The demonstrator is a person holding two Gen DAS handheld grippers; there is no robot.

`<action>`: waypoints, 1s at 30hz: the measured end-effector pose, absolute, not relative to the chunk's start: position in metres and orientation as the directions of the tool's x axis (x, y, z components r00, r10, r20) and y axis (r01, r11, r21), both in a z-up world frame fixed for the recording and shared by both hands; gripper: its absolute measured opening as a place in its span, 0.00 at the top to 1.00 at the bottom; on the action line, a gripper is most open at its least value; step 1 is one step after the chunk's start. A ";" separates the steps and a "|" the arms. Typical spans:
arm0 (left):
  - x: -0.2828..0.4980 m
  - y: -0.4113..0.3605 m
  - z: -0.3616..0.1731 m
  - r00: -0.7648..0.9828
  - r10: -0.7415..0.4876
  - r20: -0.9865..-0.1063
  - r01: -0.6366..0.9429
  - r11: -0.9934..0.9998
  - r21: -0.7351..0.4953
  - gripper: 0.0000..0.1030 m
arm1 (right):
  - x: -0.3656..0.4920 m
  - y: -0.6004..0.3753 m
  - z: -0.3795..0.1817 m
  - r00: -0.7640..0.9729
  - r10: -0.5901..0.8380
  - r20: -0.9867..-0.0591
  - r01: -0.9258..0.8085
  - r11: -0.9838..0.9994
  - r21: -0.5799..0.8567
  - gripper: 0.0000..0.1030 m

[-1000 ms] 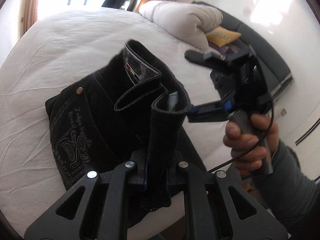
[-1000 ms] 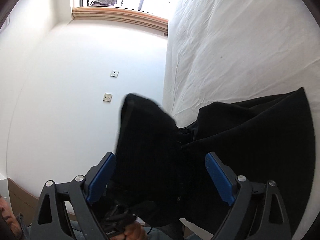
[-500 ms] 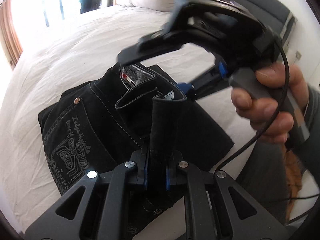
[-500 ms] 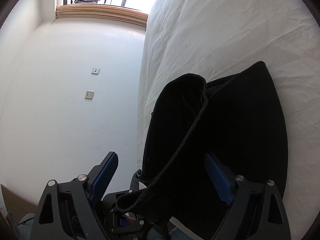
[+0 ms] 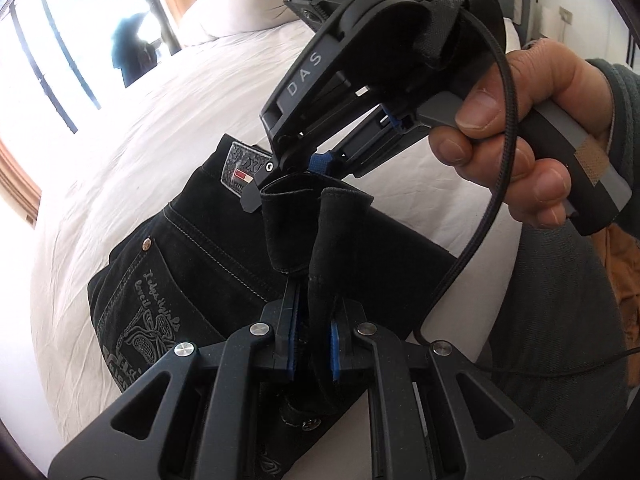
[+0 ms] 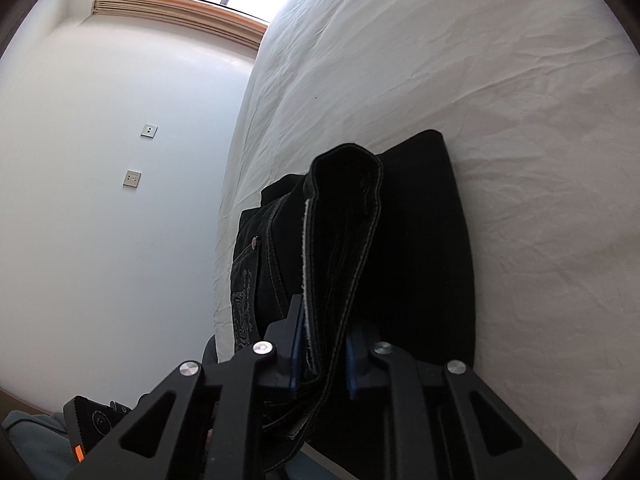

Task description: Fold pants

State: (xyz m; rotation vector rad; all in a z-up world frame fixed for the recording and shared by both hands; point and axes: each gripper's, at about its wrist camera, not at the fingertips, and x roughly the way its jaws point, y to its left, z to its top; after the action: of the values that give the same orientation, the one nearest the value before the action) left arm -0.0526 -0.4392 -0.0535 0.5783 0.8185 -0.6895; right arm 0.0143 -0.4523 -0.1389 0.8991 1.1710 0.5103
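Your left gripper (image 5: 312, 340): clamped tight on cloth, tilted down | your right gripper (image 6: 322, 354): jaws closing, cloth between | your right hand (image 5: 516, 132): wrapped round its handle

bed (image 6: 500, 80): white, creased | wall (image 6: 100, 200): white, 2 sockets (image 6: 132, 179) | window (image 5: 60, 60): bright daylight | pillow (image 5: 248, 0): white

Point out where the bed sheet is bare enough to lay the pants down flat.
Bare sheet runs from the black pants toward the window and pillow; more lies beyond their far fold. It is crowded by the near bed edge, where the left tool and right tool meet.
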 end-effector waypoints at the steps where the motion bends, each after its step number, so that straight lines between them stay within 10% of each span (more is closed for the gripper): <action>1: -0.055 -0.444 -0.052 0.496 -0.322 -0.806 0.743 0.638 0.203 0.90 | 0.013 -0.455 -0.140 0.343 0.753 -0.561 0.103 0.564 0.820 0.82; 18: -0.061 -0.485 -0.090 0.460 -0.311 -0.832 0.775 0.597 0.205 0.83 | 0.003 -0.458 -0.169 0.373 0.721 -0.584 0.163 0.569 0.806 0.76; 21: -0.059 -0.476 -0.083 0.394 -0.367 -0.843 0.785 0.611 0.101 0.66 | -0.001 -0.466 -0.178 0.385 0.753 -0.533 0.185 0.502 0.845 0.72; 24: -0.062 -0.455 -0.060 0.333 -0.463 -0.822 0.784 0.620 -0.031 0.26 | -0.011 -0.474 -0.167 0.415 0.742 -0.526 0.191 0.494 0.848 0.53; 27: -0.064 -0.426 -0.033 0.339 -0.530 -0.777 0.767 0.635 -0.098 0.22 | -0.024 -0.485 -0.148 0.438 0.656 -0.615 0.226 0.582 0.781 0.29; 30: -0.051 -0.399 -0.017 0.367 -0.566 -0.738 0.718 0.677 -0.162 0.22 | -0.033 -0.484 -0.120 0.461 0.681 -0.570 0.160 0.567 0.808 0.29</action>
State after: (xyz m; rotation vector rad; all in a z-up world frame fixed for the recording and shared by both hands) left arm -0.0515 -0.3985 -0.0169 0.1995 0.8613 -0.8317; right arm -0.0330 -0.4840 -0.1198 0.9446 1.0723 0.3869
